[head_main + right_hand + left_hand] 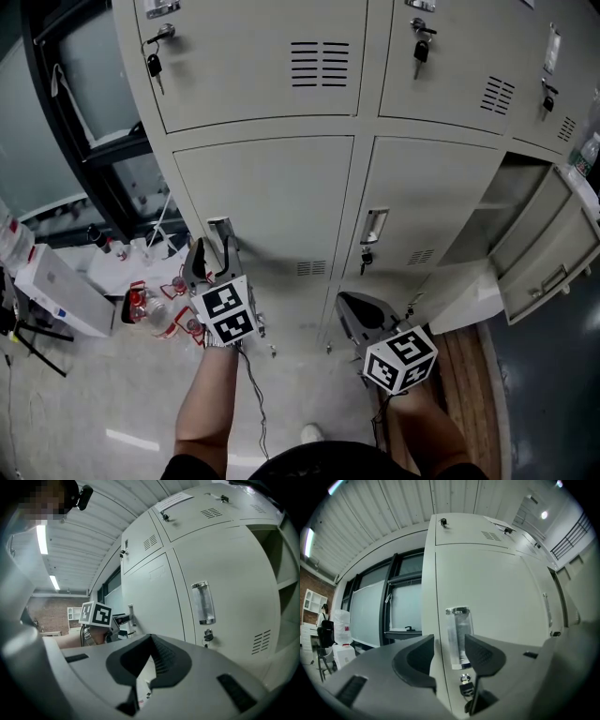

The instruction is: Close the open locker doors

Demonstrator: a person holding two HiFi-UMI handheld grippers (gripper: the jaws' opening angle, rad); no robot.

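Note:
Beige lockers [281, 197] fill the head view. My left gripper [212, 266] is open and level in front of the lower-left door, and its jaws flank that door's chrome handle [222, 232] [458, 637] without pressing on it. A key [465, 685] hangs below the handle. My right gripper [359, 322] [149, 660] is shut on nothing, a little in front of the lower-middle door, whose handle [373, 226] [202, 603] and key [207, 634] show. At the far right one locker door [553, 253] hangs wide open beside its bare compartment [497, 211].
The upper locker doors are shut, with keys [155, 64] [421, 49] in their locks. On the floor to the left lie a white box [58, 289] and red-and-clear clutter [155, 305]. A dark window frame [89, 122] stands left of the lockers.

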